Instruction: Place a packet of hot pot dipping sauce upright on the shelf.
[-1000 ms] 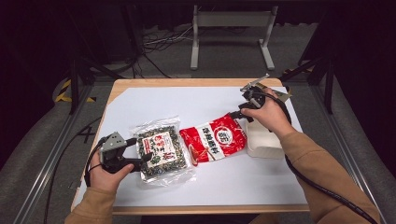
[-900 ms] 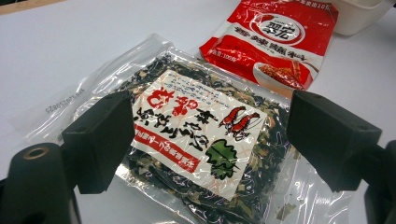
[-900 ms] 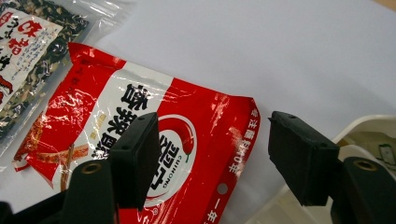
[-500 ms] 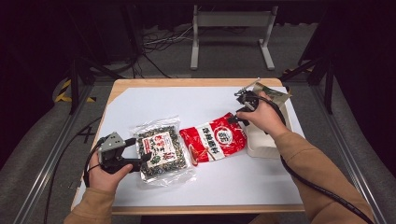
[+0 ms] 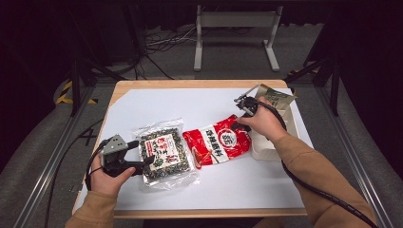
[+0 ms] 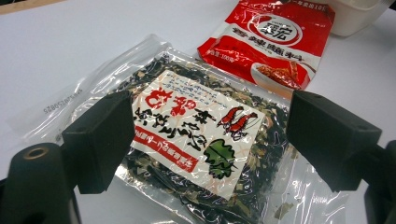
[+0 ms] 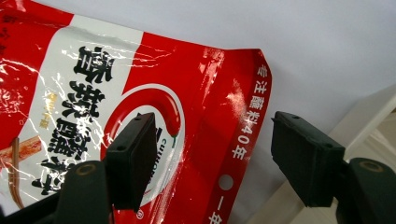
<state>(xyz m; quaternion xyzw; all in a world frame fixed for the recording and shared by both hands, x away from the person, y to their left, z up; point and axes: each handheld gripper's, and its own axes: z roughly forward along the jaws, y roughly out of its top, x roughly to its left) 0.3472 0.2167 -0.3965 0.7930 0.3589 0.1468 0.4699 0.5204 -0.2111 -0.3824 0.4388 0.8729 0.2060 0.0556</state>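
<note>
A clear pack of dark dried seaweed (image 5: 164, 154) with a red-and-white label lies at the front left of the white table top. My left gripper (image 5: 146, 162) rests at its left edge, jaws open and wide apart; in the left gripper view the seaweed pack (image 6: 196, 130) lies just beyond the left gripper (image 6: 205, 135). To its right lies a red chilli-sauce packet (image 5: 216, 142). My right gripper (image 5: 236, 126) hovers low over that packet's right end, jaws open. In the right gripper view the red packet (image 7: 93, 93) with its punched hole sits under the right gripper (image 7: 212, 158), not pinched.
A white tray (image 5: 291, 130) stands at the table's right side, against the red packet's end, with an olive-brown pouch (image 5: 275, 97) leaning in it. The tray's rim (image 7: 369, 121) lies just beside my right jaw. The white mat (image 5: 190, 107) runs behind both packets.
My right hand has come down and to the left from above the tray toward the red packet's right end. The left hand and both packets have stayed where they were.
</note>
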